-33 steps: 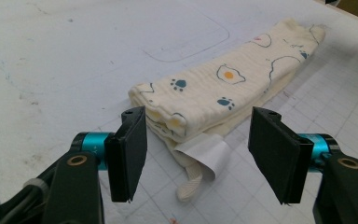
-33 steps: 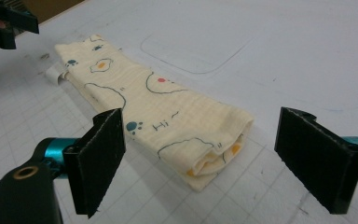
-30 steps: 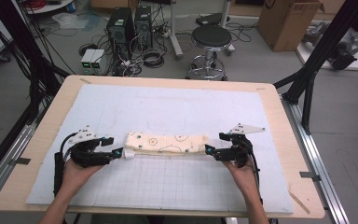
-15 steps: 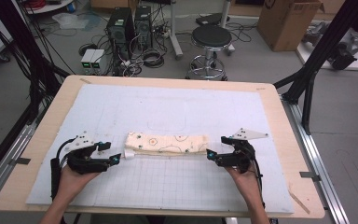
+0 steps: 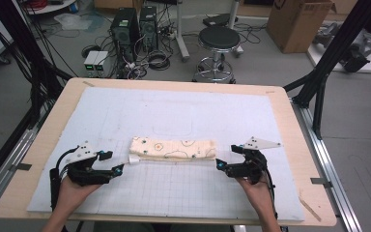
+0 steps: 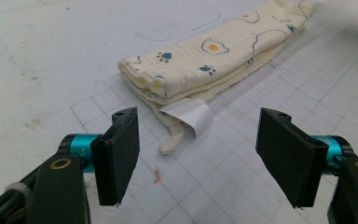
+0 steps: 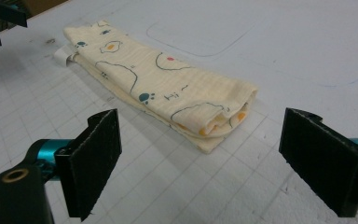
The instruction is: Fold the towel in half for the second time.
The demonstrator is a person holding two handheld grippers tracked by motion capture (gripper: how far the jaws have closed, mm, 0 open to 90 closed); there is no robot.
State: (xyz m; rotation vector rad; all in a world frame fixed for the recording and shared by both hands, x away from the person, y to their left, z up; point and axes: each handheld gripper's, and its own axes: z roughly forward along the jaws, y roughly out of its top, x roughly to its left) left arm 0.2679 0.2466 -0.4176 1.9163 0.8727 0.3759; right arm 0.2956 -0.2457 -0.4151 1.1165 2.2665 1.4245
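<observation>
A cream cloth (image 5: 173, 149) printed with eggs and paw marks lies folded in a long strip on the white mat. A white label (image 6: 191, 116) sticks out at its left end. My left gripper (image 5: 116, 163) rests on the mat just left of that end. Its jaws have just been opening, and in the left gripper view the left gripper (image 6: 198, 140) stands open with nothing between the pads. My right gripper (image 5: 224, 158) sits just off the strip's right end. In the right gripper view the right gripper (image 7: 200, 140) is open and the cloth (image 7: 168, 93) lies ahead of it, untouched.
The gridded white mat (image 5: 174, 203) covers most of the wooden table (image 5: 294, 145). Black frame posts (image 5: 319, 82) stand at the table's far corners. Beyond the far edge are a stool (image 5: 218, 43), computer towers (image 5: 135, 29) and a cardboard box (image 5: 297, 24) on the floor.
The left gripper has drawn slightly back from the cloth's left end and its jaws stand wider. The right gripper has eased a little off the right end. The cloth has not moved.
</observation>
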